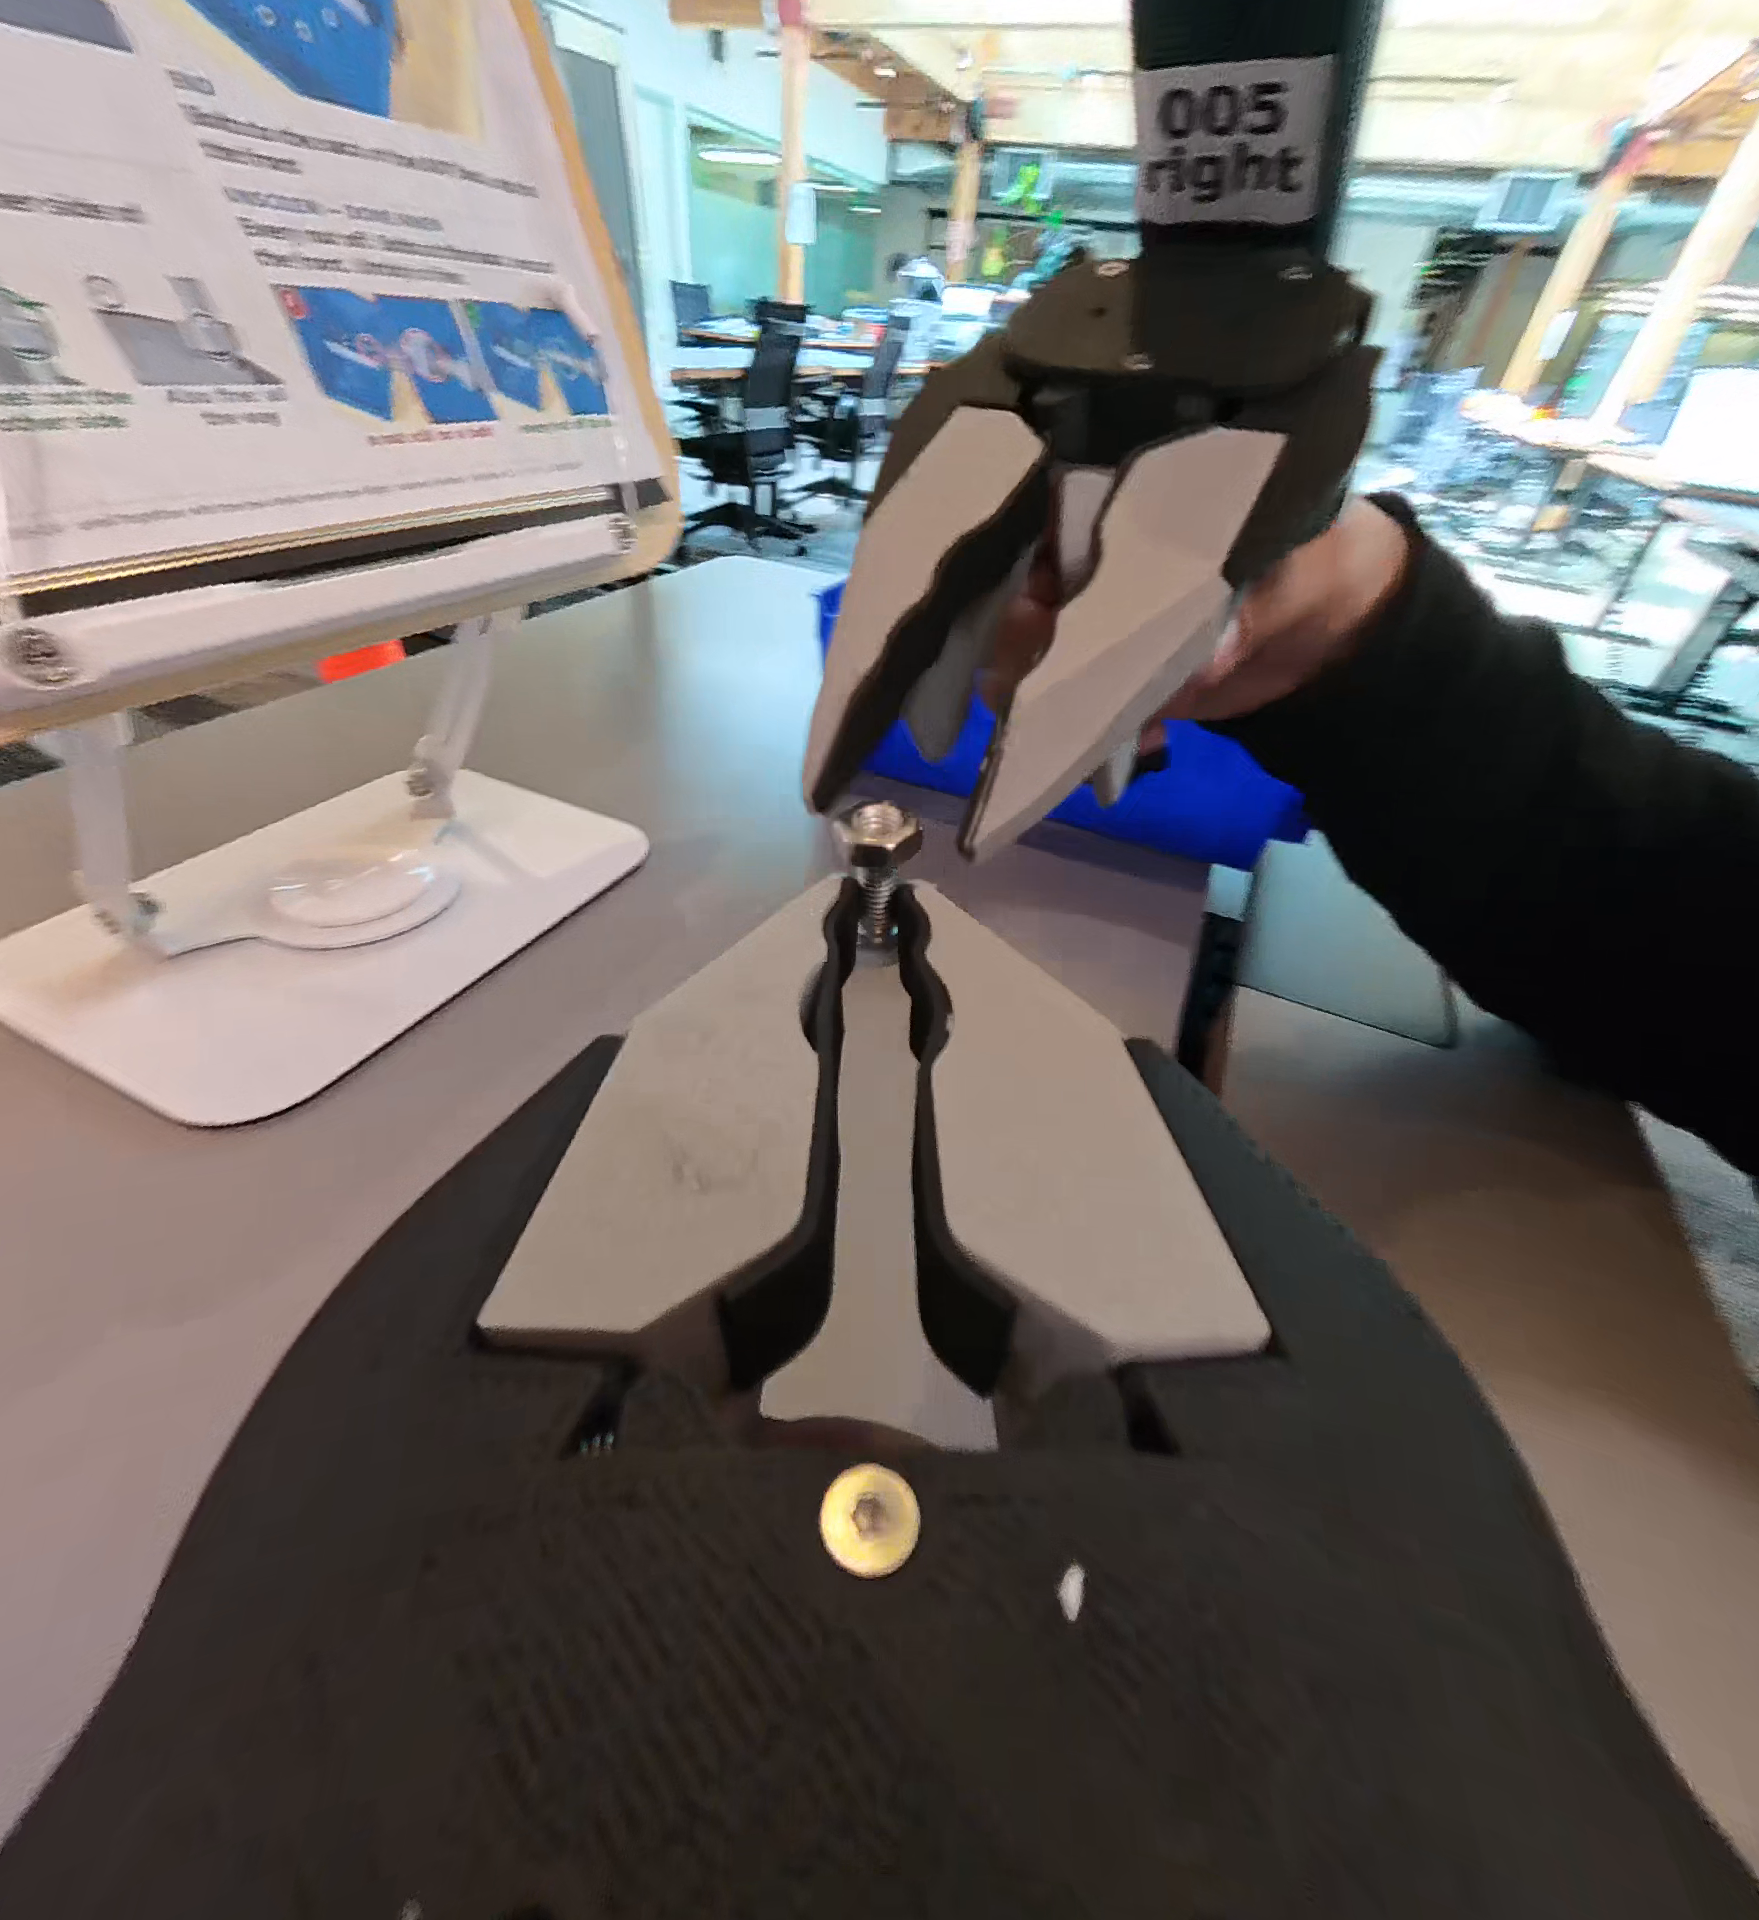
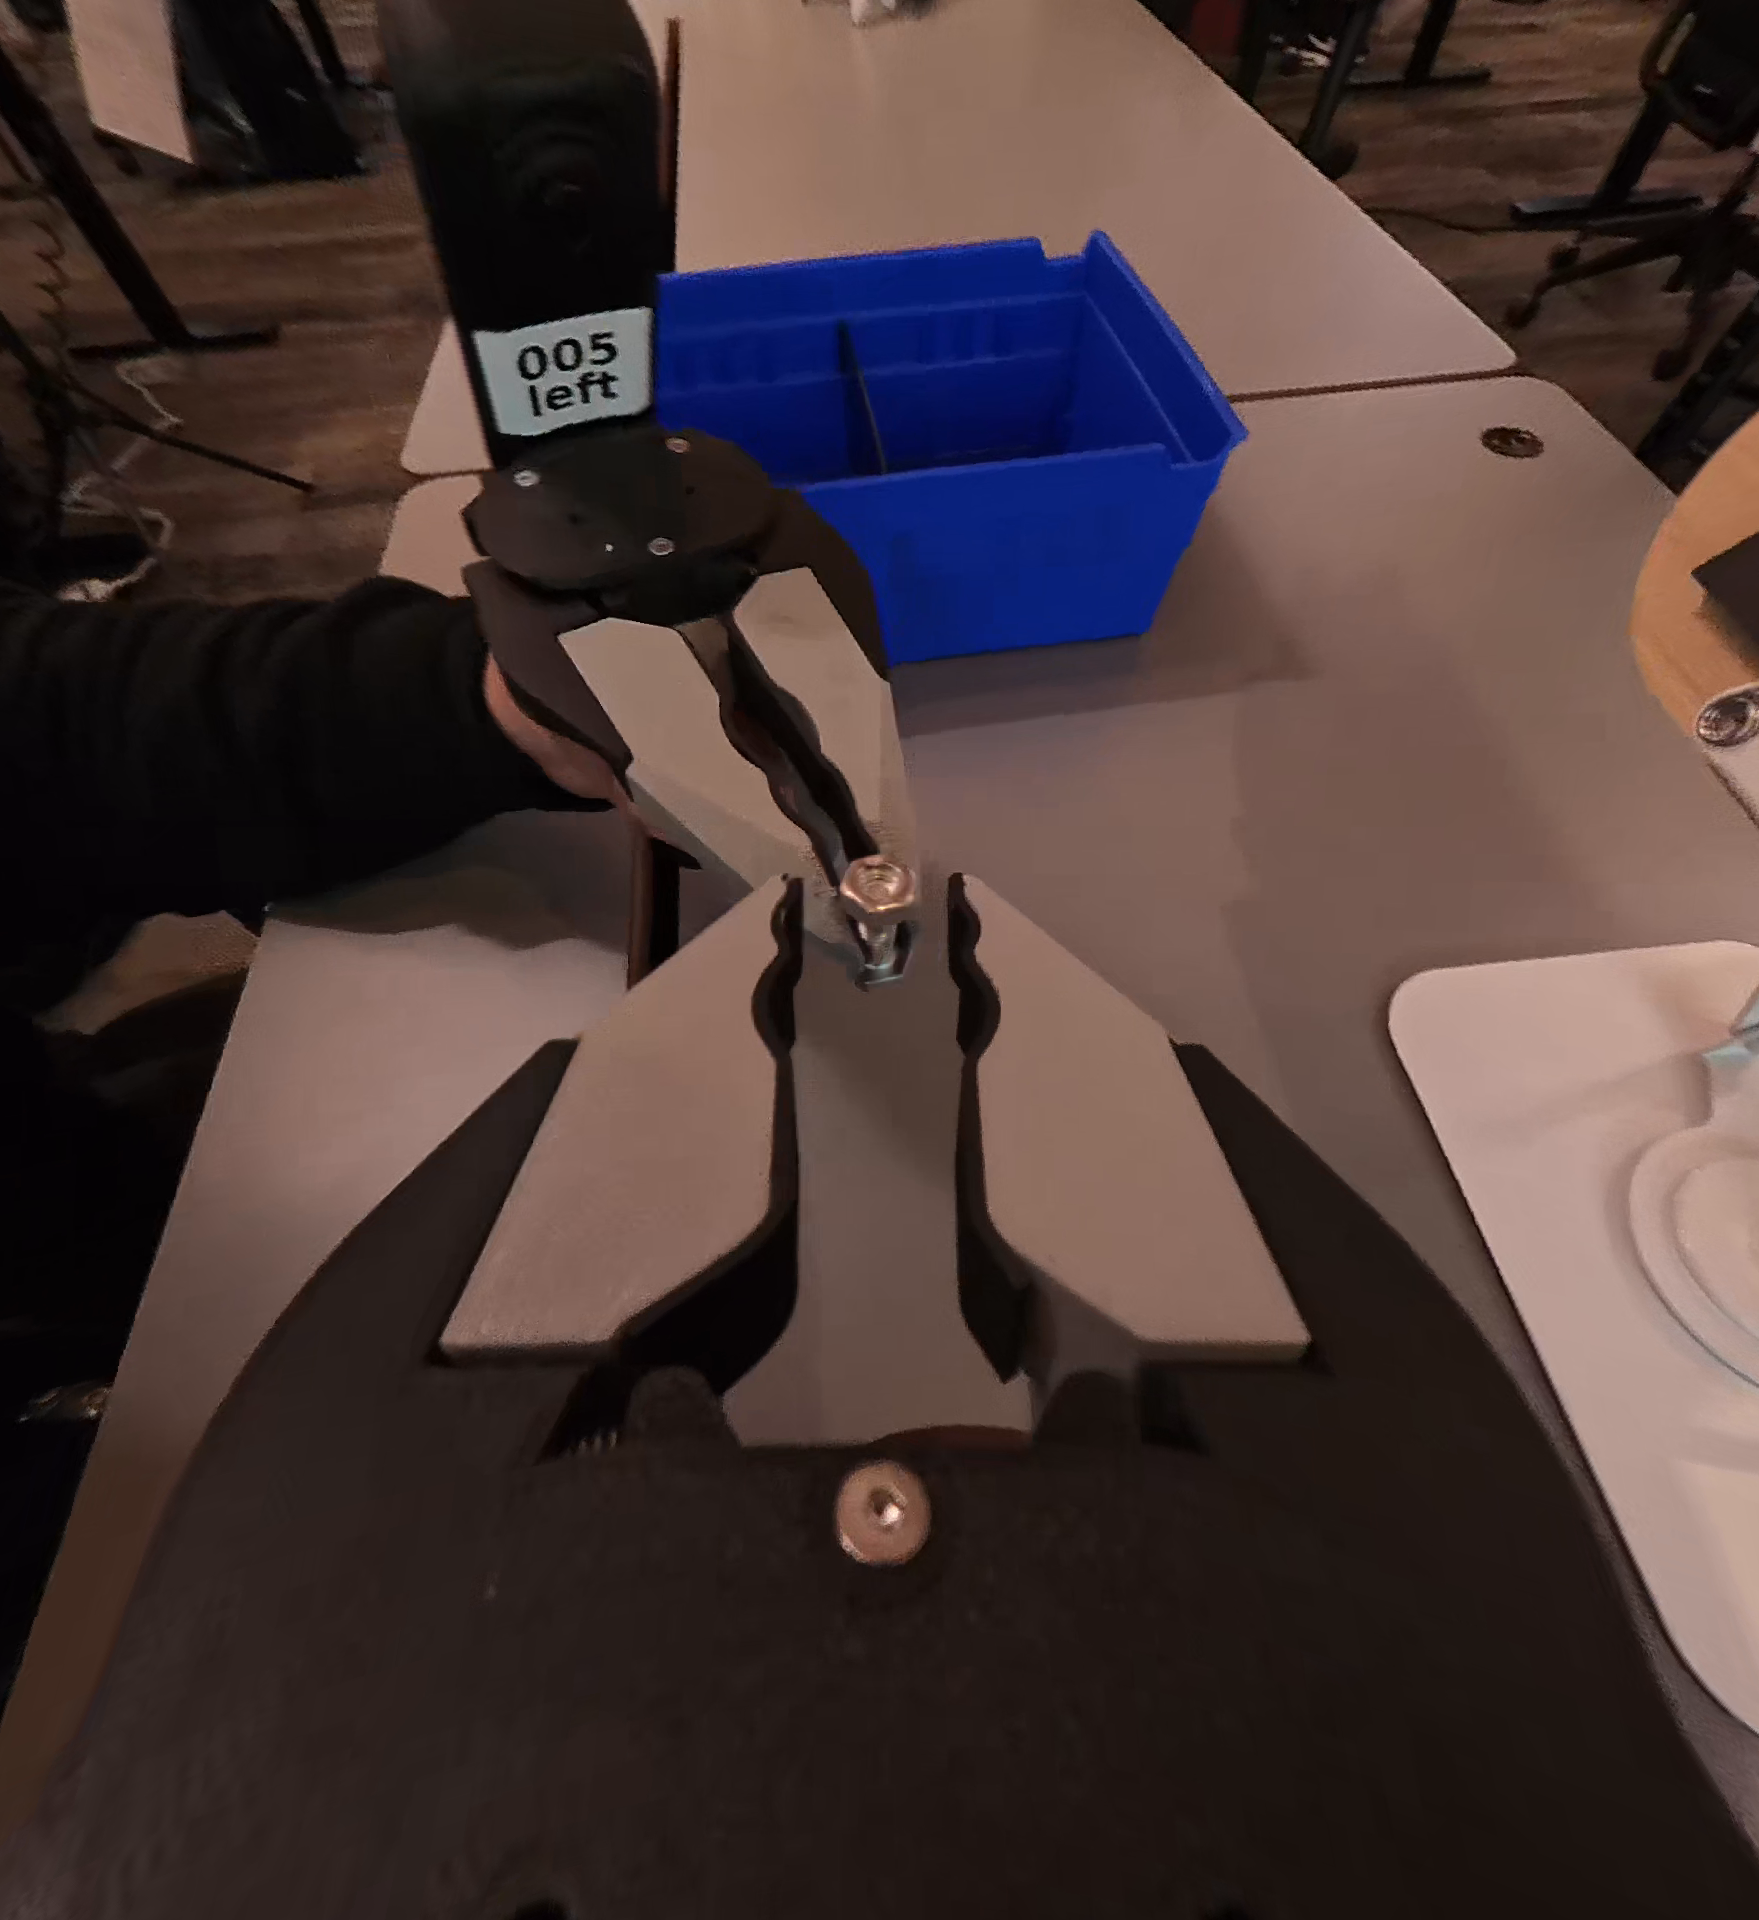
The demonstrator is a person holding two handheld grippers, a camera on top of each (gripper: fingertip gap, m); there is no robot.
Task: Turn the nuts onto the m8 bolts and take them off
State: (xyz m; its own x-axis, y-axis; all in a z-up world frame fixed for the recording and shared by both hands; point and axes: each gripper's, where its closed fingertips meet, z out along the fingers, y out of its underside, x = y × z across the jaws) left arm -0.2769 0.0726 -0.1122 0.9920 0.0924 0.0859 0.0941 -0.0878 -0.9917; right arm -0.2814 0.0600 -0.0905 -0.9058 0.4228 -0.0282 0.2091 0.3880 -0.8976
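Nut [image 1: 876, 828] sits at the very top of the bolt [image 1: 871, 906], whose threaded shank is clenched near its head between the tips of your left gripper [image 1: 873, 914], held upright just above the surface [image 1: 231, 1247]. Your right gripper [image 2: 873, 904] has its jaws released, spread either side of the nut and not touching it; in the left wrist view its tips hang just above and beside the hex.

Judging by that, you are between turns. To do the step well, keep the bolt steady and vertical, bring the right jaws down squarely over two opposite flats before you close, and turn without pushing sideways, or the nut may cross-thread or the bolt may slip in the left jaws. Which way to turn cannot be told from the pictures.

Beyond the grippers, a blue bin [image 2: 958, 436] with a dark divider stands on the grey surface, and a white document stand [image 1: 314, 935] holds printed sheets to one side. Farther off lies an open office with desks and black chairs.
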